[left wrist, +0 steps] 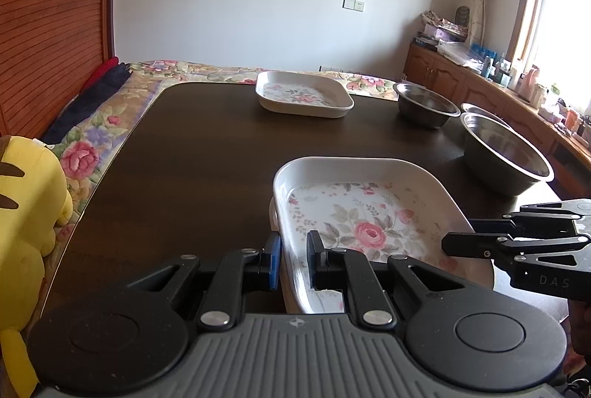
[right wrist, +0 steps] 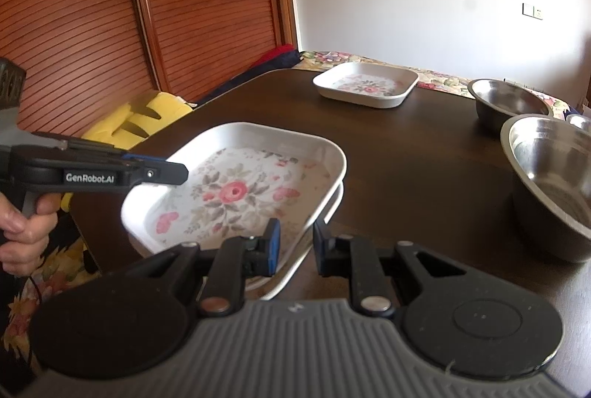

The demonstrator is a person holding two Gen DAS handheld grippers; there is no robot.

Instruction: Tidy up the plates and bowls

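Note:
A square white plate with a rose print (left wrist: 369, 213) (right wrist: 236, 191) rests tilted on a second, matching lower plate (left wrist: 489, 272) (right wrist: 295, 268) near the front of the dark table (left wrist: 203, 158). My left gripper (left wrist: 294, 259) (right wrist: 177, 172) is shut on the top plate's left wall. My right gripper (right wrist: 296, 248) (left wrist: 454, 239) straddles the lower plate's right rim, and its jaws look shut on it. A third floral plate (left wrist: 303, 95) (right wrist: 365, 84) sits alone at the far edge. The top plate looks blurred in the right wrist view.
Three steel bowls stand at the right of the table: a large near one (left wrist: 506, 154) (right wrist: 554, 184), a mid one (left wrist: 424, 102) (right wrist: 509, 99) and a small one (left wrist: 480, 110) behind. A yellow plush toy (left wrist: 26, 206) lies on the floral bed to the left. A hand (right wrist: 22, 228) holds the left gripper's handle.

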